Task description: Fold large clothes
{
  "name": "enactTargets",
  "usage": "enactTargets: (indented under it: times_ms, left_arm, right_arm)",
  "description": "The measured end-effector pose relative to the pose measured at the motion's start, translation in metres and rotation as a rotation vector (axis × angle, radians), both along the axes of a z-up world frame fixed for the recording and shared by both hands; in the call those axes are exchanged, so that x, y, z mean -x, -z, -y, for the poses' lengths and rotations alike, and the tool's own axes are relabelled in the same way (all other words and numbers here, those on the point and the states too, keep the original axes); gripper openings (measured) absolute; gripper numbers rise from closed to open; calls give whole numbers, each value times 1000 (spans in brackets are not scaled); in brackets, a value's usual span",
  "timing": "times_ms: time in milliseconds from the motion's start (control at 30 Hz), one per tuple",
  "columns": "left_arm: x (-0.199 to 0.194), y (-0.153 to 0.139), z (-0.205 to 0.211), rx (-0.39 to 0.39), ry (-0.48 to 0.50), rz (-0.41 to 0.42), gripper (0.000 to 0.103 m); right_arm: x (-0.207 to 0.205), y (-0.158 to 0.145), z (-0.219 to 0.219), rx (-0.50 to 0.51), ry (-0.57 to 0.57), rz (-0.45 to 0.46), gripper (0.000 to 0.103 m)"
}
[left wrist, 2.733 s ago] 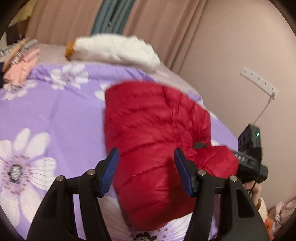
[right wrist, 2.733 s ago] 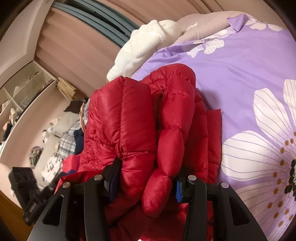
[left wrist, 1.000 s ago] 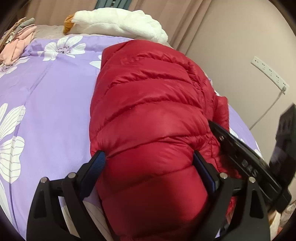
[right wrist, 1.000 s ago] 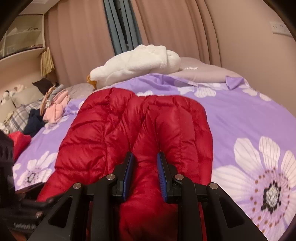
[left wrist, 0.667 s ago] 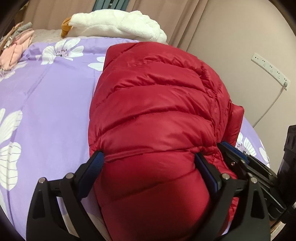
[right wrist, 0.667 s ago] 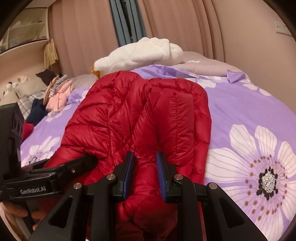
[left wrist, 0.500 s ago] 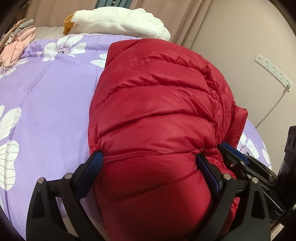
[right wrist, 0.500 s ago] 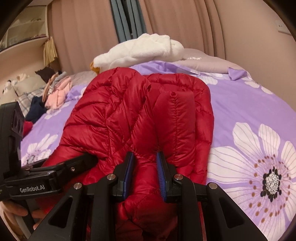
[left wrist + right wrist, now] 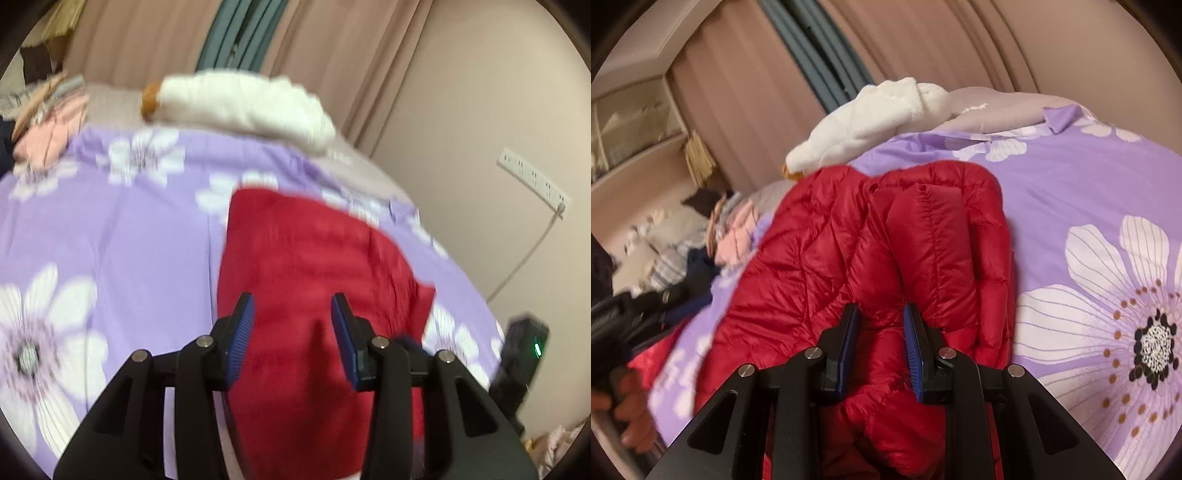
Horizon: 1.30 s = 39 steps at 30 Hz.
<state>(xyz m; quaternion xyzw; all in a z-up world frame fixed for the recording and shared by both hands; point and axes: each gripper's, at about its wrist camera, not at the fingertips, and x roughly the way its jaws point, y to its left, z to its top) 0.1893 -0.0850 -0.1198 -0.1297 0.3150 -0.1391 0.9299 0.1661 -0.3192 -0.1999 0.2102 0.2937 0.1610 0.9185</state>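
A red quilted puffer jacket [image 9: 886, 258] lies bunched and partly folded on the purple flowered bed cover [image 9: 1089, 192]. It also shows, blurred, in the left wrist view [image 9: 314, 266]. My left gripper [image 9: 291, 314] is open and empty, held above the jacket's near end. My right gripper [image 9: 881, 325] is shut on a fold of the jacket at its near edge. The left gripper's black body [image 9: 631, 317] shows at the left of the right wrist view.
A white fluffy garment [image 9: 243, 103] lies at the head of the bed, with a grey pillow [image 9: 997, 107] beside it. Other clothes [image 9: 48, 122] are piled at the far left. A wall with a power strip [image 9: 532, 181] borders the right side.
My left gripper has let go of the jacket, narrowed its jaws and pulled back and up. The right gripper stays shut on the fold and has tilted.
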Motion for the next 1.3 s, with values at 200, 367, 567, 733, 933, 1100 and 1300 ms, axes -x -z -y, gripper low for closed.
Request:
enactTargets:
  times_ms: [200, 367, 567, 733, 933, 1100, 1300]
  left_arm:
    - [-100, 35, 29, -164, 63, -146, 29]
    - [-109, 71, 28, -125, 67, -123, 26]
    - [-110, 86, 10, 20, 45, -169, 29]
    - [-99, 83, 20, -71, 25, -119, 29]
    - [-98, 87, 20, -86, 3, -111, 29]
    - [-97, 88, 21, -95, -8, -102, 29]
    - [-88, 87, 24, -133, -22, -91, 29]
  right_arm:
    - [7, -23, -3, 1, -9, 52, 22]
    - [-15, -5, -9, 88, -23, 3, 22]
    - [-27, 4, -3, 79, -6, 19, 13]
    - [-30, -2, -6, 86, 30, 11, 12]
    - [-44, 3, -11, 124, 51, -19, 12]
    - [-52, 7, -7, 106, 45, -26, 10]
    - [-56, 6, -14, 161, 64, -11, 9]
